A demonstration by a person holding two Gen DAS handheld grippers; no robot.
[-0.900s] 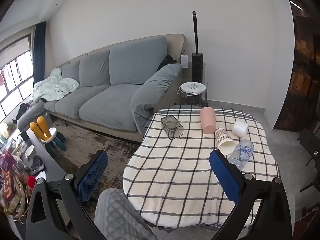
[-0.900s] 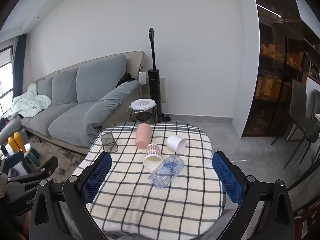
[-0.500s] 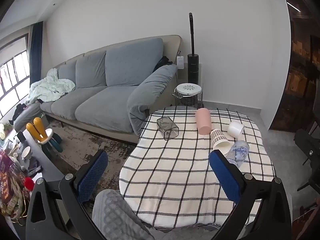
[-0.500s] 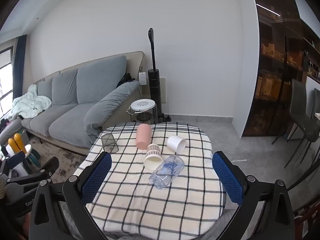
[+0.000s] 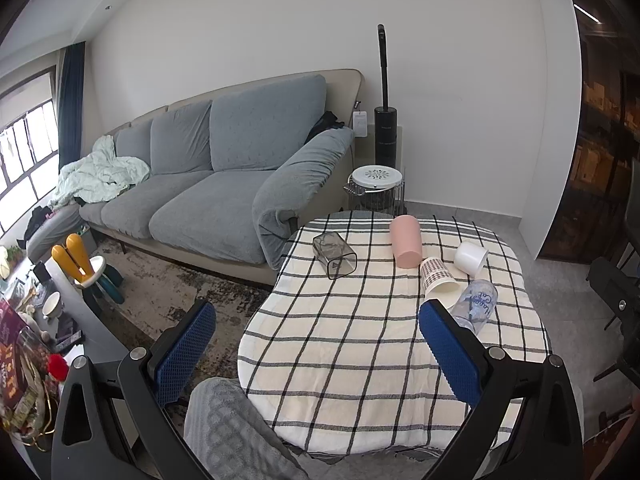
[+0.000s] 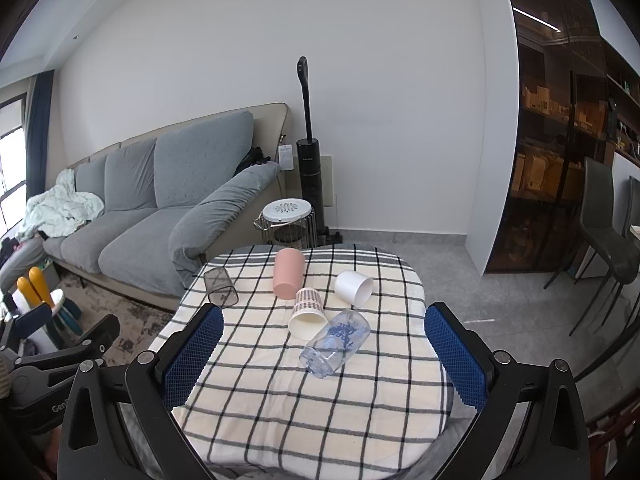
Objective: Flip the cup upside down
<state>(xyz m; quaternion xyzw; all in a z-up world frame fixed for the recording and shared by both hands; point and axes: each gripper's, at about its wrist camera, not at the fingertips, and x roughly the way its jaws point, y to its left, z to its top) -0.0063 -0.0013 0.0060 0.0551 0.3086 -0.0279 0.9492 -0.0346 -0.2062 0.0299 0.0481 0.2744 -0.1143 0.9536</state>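
Several cups lie on their sides on a small table with a checked cloth (image 6: 320,392): a pink cup (image 6: 288,273), a patterned paper cup (image 6: 306,313), a white cup (image 6: 353,288), a clear cup with blue print (image 6: 336,343) and a dark see-through cup (image 6: 220,287). They also show in the left wrist view: pink cup (image 5: 405,241), paper cup (image 5: 437,283), white cup (image 5: 471,257), clear cup (image 5: 476,305), dark cup (image 5: 334,260). My left gripper (image 5: 316,346) and my right gripper (image 6: 324,354) are open and empty, held above the table's near side.
A grey sofa (image 5: 224,184) stands left of the table, with a round wire side table (image 6: 286,220) and an upright vacuum (image 6: 308,152) behind. A dark chair (image 6: 608,236) is at the right. A person's knee in grey (image 5: 236,432) is at the table's near edge.
The left gripper has drifted a little left and back, so the table sits further right in its view. The right gripper has barely moved. The cups have not moved.
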